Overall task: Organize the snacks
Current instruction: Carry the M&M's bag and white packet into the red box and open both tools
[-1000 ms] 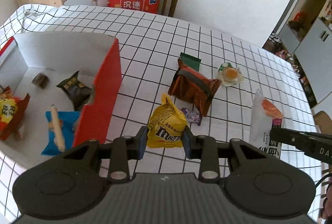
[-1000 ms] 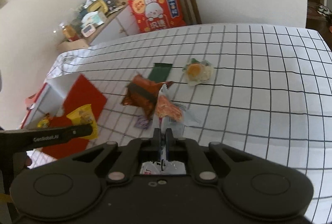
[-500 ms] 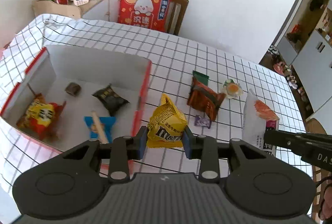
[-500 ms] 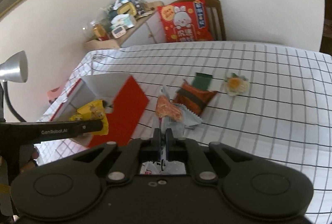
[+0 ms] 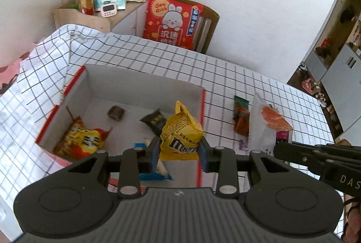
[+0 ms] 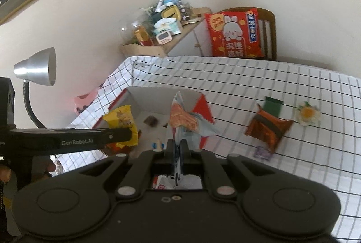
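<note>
Gripping M&M's bag [image 5: 180,134] and white packet [image 6: 183,123], both tongs now above box [image 5: 144,83]

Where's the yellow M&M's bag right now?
In the left wrist view the yellow M&M's bag is clamped in the left hand-held gripper, held above the right side of the red box, near the black packet inside.

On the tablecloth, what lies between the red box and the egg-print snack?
In the right wrist view, an orange-brown foil packet with a green packet behind it lies between the red box and the egg-print snack; the rest is bare cloth.
</note>
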A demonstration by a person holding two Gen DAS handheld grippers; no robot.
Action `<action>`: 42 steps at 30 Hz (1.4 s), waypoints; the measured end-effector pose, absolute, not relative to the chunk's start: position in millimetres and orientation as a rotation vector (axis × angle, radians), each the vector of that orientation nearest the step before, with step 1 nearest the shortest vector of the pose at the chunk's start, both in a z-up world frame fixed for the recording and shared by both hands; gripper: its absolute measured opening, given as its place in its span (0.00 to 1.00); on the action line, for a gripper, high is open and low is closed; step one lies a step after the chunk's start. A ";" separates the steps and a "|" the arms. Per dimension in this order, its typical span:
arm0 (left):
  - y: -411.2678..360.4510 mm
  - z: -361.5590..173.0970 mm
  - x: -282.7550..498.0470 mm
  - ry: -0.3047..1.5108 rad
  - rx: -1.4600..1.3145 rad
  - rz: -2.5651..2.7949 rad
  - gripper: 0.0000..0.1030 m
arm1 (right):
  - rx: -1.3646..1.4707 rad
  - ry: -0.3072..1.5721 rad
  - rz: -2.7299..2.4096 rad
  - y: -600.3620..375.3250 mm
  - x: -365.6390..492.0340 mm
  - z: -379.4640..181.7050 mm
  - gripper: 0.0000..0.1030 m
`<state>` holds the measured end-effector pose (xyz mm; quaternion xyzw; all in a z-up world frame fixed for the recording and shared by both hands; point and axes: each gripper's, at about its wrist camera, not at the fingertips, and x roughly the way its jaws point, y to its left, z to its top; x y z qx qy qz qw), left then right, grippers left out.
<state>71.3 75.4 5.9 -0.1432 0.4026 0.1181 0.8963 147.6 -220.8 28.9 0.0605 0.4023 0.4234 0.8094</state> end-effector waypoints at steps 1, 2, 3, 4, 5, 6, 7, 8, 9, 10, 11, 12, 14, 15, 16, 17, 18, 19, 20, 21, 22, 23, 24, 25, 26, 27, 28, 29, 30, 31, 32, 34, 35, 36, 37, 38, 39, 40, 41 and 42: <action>81.3 6.1 70.5 0.834 -0.297 0.248 0.33 | 0.126 0.857 0.909 -214.7 146.0 30.2 0.03; 86.5 6.1 69.4 0.832 -0.297 0.251 0.33 | 0.123 0.853 0.914 -207.2 143.4 31.6 0.03; 92.8 6.4 68.7 0.831 -0.298 0.255 0.33 | 0.120 0.850 0.918 -200.8 142.2 32.8 0.03; 100.1 6.6 68.3 0.831 -0.300 0.259 0.33 | 0.118 0.848 0.920 -194.6 140.8 34.2 0.03; 106.5 6.3 68.0 0.831 -0.302 0.262 0.33 | 0.116 0.845 0.923 -187.7 140.2 35.2 0.03; 113.0 5.8 68.0 0.832 -0.304 0.266 0.33 | 0.116 0.844 0.925 -180.4 140.1 35.9 0.03; 119.6 5.2 68.0 0.835 -0.304 0.270 0.33 | 0.115 0.845 0.925 -173.8 140.1 36.0 0.03; 126.4 4.2 68.2 0.840 -0.306 0.276 0.33 | 0.114 0.848 0.926 -166.4 140.9 35.7 0.03; 132.1 3.3 68.7 0.844 -0.306 0.279 0.33 | 0.112 0.850 0.924 -159.3 141.5 35.4 0.03; 139.4 1.7 69.5 0.849 -0.305 0.284 0.33 | 0.109 0.852 0.922 -153.6 141.7 34.7 0.03; 145.2 0.3 70.1 0.852 -0.304 0.294 0.33 | 0.106 0.856 0.920 -145.7 143.0 33.3 0.03; 151.4 -1.0 70.6 0.854 -0.302 0.302 0.33 | 0.104 0.859 0.918 -139.5 144.3 31.5 0.03; 164.2 -4.5 72.1 0.856 -0.298 0.323 0.33 | 0.097 0.867 0.912 -128.4 146.5 27.1 0.03; 169.3 -6.0 72.4 0.859 -0.296 0.332 0.33 | 0.096 0.872 0.906 -121.7 148.6 24.3 0.03; 175.7 -8.5 73.8 0.864 -0.295 0.339 0.33 | 0.097 0.879 0.903 -116.7 150.6 21.7 0.03; 181.5 -11.0 75.1 0.870 -0.294 0.343 0.33 | 0.097 0.888 0.899 -111.4 153.5 18.5 0.03; 186.8 -13.7 76.7 0.876 -0.294 0.349 0.33 | 0.095 0.897 0.895 -105.1 155.2 15.0 0.03; 192.7 -17.3 79.3 0.884 -0.291 0.356 0.33 | 0.092 0.904 0.891 -100.1 157.4 12.2 0.03; 196.1 -20.5 81.8 0.891 -0.287 0.357 0.33 | 0.085 0.913 0.891 -93.5 160.1 8.4 0.03; 200.3 -24.1 85.3 0.898 -0.285 0.357 0.33 | 0.078 0.922 0.890 -87.8 162.5 4.6 0.03; 204.4 -28.0 89.3 0.905 -0.283 0.361 0.33 | 0.072 0.928 0.890 -83.1 164.1 1.7 0.03; 207.3 -31.2 91.2 0.909 -0.279 0.361 0.33 | 0.059 0.936 0.888 -76.3 166.8 -2.9 0.03; 210.5 -34.9 95.3 0.914 -0.276 0.358 0.33 | 0.048 0.939 0.885 -71.3 168.5 -6.0 0.03; 213.3 -38.2 98.5 0.919 -0.277 0.362 0.33 | 0.037 0.941 0.880 -66.6 170.6 -9.0 0.03; 216.0 -41.9 102.8 0.927 -0.277 0.363 0.33 | 0.027 0.948 0.873 -61.2 173.8 -13.1 0.03; 218.1 -45.1 106.8 0.933 -0.274 0.358 0.33 | 0.021 0.955 0.871 -57.2 176.7 -16.0 0.03; 220.4 -48.8 111.1 0.937 -0.271 0.360 0.33 | 0.017 0.965 0.869 -53.3 180.1 -19.6 0.03; 222.0 -52.1 114.9 0.942 -0.266 0.361 0.33 | 0.013 0.971 0.863 -50.6 183.1 -22.6 0.03; 222.7 -55.5 118.3 0.950 -0.262 0.359 0.33 | 0.010 0.975 0.861 -47.8 185.4 -25.0 0.03; 224.9 -58.9 122.4 0.959 -0.264 0.360 0.33 | 0.008 0.980 0.862 -45.2 187.4 -26.8 0.03; 226.0 -61.6 125.0 0.968 -0.266 0.358 0.33 | 0.005 0.983 0.861 -43.0 189.2 -29.1 0.03; 228.5 -69.9 132.1 0.996 -0.266 0.350 0.33 | 0.000 0.995 0.858 -39.1 193.6 -33.7 0.03; 229.1 -74.1 135.0 1.009 -0.264 0.354 0.33 | -0.008 1.002 0.854 -37.0 195.6 -36.0 0.03; 229.9 -78.4 137.7 1.021 -0.261 0.357 0.33 | -0.017 1.008 0.850 -35.5 196.5 -38.3 0.03; 230.6 -82.5 140.2 1.031 -0.258 0.354 0.33 | -0.022 1.011 0.847 -34.8 197.0 -40.3 0.03; 231.8 -86.4 142.8 1.042 -0.258 0.353 0.33 | -0.021 1.017 0.848 -34.8 198.3 -42.6 0.04; 232.2 -90.5 144.8 1.054 -0.259 0.356 0.33 | -0.019 1.024 0.849 -35.2 198.8 -44.6 0.06; 232.6 -94.6 146.6 1.069 -0.261 0.357 0.34 | -0.017 1.031 0.850 -34.8 199.6 -46.2 0.06; 232.4 -98.3 148.0 1.082 -0.262 0.358 0.34 | -0.018 1.037 0.849 -35.7 199.1 -48.2 0.08; 231.9 -101.3 149.2 1.091 -0.260 0.360 0.34 | -0.022 1.042 0.848 -36.3 198.2 -50.1 0.10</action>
